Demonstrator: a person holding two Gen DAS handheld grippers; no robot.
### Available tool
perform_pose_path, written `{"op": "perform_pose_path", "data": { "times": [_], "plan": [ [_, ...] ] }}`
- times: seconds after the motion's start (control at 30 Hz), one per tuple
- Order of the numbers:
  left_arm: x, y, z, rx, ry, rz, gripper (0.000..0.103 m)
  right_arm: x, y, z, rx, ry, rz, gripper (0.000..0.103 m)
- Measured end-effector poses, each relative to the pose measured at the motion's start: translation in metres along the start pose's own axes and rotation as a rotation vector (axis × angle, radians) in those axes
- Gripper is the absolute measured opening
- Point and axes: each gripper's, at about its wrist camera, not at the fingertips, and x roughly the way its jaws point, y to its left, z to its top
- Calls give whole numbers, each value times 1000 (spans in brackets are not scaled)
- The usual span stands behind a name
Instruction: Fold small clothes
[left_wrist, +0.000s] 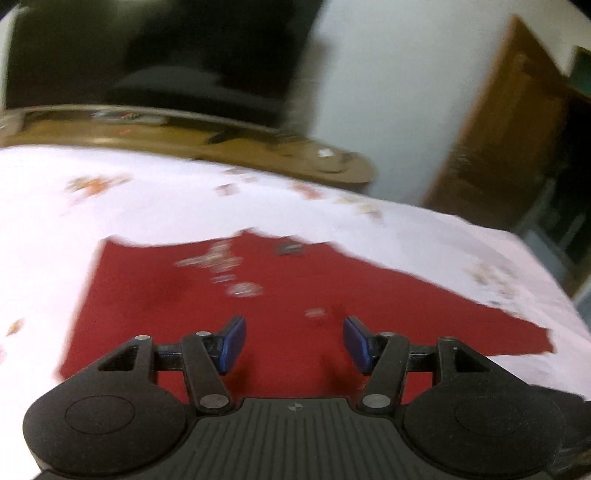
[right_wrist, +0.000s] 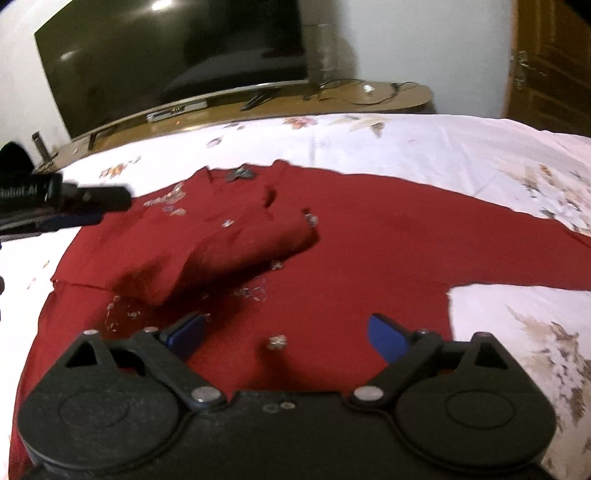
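Red garment (right_wrist: 351, 251) lying spread on a bed covered by a white floral sheet (right_wrist: 461, 147), on the near side of the television (right_wrist: 177, 62) that stands on a wooden stand beyond the bed. One sleeve (right_wrist: 236, 247) is folded in across the body of the garment; the rest lies mostly flat, with small silvery decorations scattered over it. The right gripper (right_wrist: 286, 338) hovers over the garment's near part, its blue pads (right_wrist: 388, 341) wide apart and holding nothing. The left gripper (left_wrist: 294, 343), likewise spread and empty, hangs above the cloth on the side nearer the television's left end; the left view is motion-blurred. Judged risks: the folded sleeve looks loosely laid and may slide open if the cloth beneath is tugged; a pinch that also catches the sheet would drag the bedding and skew the fold.
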Motion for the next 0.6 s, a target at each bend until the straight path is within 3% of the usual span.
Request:
{"op": "perform_pose_path", "data": {
  "times": [0.17,0.6],
  "plan": [
    [11,39,-17,-45,38,126,58,19,5,8,-4,34,21,87],
    [25,53,-32,-96,51,129,58,58,57,38,-65,58,61,86]
  ]
}}
